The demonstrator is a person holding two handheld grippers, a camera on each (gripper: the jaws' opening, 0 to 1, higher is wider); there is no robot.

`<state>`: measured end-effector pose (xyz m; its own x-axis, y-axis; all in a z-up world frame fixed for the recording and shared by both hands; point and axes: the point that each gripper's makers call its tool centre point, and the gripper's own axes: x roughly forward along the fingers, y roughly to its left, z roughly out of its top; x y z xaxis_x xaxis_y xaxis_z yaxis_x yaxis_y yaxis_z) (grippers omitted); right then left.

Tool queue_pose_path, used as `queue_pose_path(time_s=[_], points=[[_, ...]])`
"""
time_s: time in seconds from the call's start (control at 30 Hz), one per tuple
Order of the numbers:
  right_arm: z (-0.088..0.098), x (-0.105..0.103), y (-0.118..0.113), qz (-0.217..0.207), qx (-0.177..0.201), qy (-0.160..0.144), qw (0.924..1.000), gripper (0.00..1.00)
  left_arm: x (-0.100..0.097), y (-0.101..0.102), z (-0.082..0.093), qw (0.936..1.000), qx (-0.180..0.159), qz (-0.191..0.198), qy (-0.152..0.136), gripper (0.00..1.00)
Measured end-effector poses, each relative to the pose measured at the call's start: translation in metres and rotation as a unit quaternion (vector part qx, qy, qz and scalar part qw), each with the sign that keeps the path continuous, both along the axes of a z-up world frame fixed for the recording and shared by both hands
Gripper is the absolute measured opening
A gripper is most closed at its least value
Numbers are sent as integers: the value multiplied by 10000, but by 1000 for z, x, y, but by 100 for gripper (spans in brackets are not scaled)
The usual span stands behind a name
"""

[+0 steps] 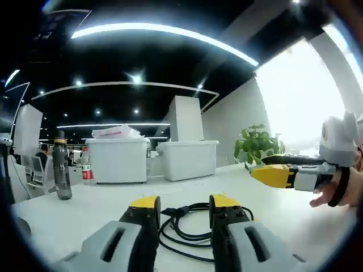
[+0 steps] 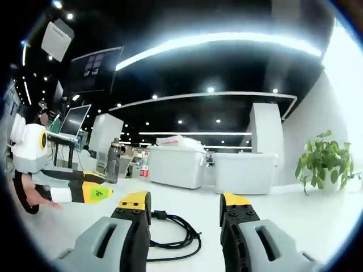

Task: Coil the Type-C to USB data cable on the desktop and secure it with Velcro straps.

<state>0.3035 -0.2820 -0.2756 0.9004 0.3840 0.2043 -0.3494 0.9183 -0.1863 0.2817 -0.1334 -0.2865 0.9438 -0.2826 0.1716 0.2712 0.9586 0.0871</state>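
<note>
A black data cable [image 1: 180,228] lies in loose loops on the white desk [image 1: 102,209], with a plug end pointing left. My left gripper [image 1: 185,205] stands open just in front of it, and the loops show through the gap between its yellow-tipped jaws. From the right, the right gripper [image 1: 275,173] reaches in above the desk, held by a hand [image 1: 339,192]. In the right gripper view the cable [image 2: 177,233] lies low between the jaws of my open right gripper [image 2: 185,205]. The left gripper [image 2: 91,192] comes in there from the left. Neither holds anything.
Two white lidded bins [image 1: 117,161] [image 1: 187,160] stand at the back of the desk. A grey bottle [image 1: 61,170] and a red can [image 1: 87,173] stand at the left. A potted plant [image 1: 258,144] sits at the right, by a bright window. Monitors [image 2: 74,122] stand far left.
</note>
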Motion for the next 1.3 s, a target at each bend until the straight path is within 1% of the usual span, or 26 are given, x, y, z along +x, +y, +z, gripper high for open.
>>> queue_pose_path(time_s=[0.07, 0.1, 0.13, 0.23, 0.3, 0.33, 0.43, 0.47, 0.53, 0.63, 0.7, 0.77, 0.83, 0.97, 1.07, 1.13, 1.2, 1.27, 1.3], points=[[-2, 2, 0, -173, -312, -63, 9993, 62, 1, -2, -2, 10000, 42, -60, 63, 39], [-2, 1, -1, -254, -490, -143, 9984, 62, 1, -3, -3, 9999, 42, -97, 85, 40], [1, 1, -3, -376, -584, -230, 9973, 62, 1, -5, -4, 9998, 44, -161, 119, 40], [6, -2, -1, -276, -529, -355, 9976, 61, 0, -11, -7, 9994, 128, -253, 183, 40], [6, -3, 1, -189, -433, -306, 9984, 58, -4, -14, -6, 9992, 171, -318, 162, 41], [6, -3, -1, -228, -365, -287, 9987, 59, -6, -16, -4, 9992, 160, -348, 125, 42], [6, -3, -3, -298, -344, -307, 9985, 60, -7, -14, 0, 9992, -37, -383, 74, 45], [5, -2, -4, -326, -353, -277, 9985, 60, -7, -12, 0, 9990, -178, -407, 104, 47], [2, 0, -6, -327, -316, -185, 9988, 60, -6, -12, -3, 9981, -323, -472, 228, 49], [-1, 1, -7, -218, -62, -11, 9997, 60, -3, -8, -5, 9975, -376, -499, 321, 56], [0, 1, -10, -187, 128, 60, 9997, 60, -6, -13, -6, 9967, -420, -578, 379, 54], [2, 2, -14, -177, 345, 85, 9992, 60, -9, -14, -5, 9967, -424, -583, 364, 54], [2, 3, -16, -178, 397, 107, 9990, 60, -9, -13, -4, 9971, -401, -564, 331, 53], [-1, 4, -20, -297, 320, 155, 9989, 60, -8, -12, -5, 9972, -379, -549, 338, 51], [-3, 5, -21, -301, 337, 216, 9987, 60, -7, -12, -8, 9974, -327, -506, 399, 50], [-5, 5, -21, -288, 340, 268, 9986, 60, -7, -12, -9, 9973, -275, -512, 448, 46], [-7, 6, -21, -295, 300, 311, 9986, 60, -7, -9, -8, 9982, -191, -417, 393, 43], [-9, 6, -20, -302, 236, 368, 9986, 60, -9, -10, -7, 9981, -213, -448, 370, 39], [-10, 6, -19, -287, 230, 380, 9986, 60, -11, -13, -7, 9975, -295, -528, 377, 39]])
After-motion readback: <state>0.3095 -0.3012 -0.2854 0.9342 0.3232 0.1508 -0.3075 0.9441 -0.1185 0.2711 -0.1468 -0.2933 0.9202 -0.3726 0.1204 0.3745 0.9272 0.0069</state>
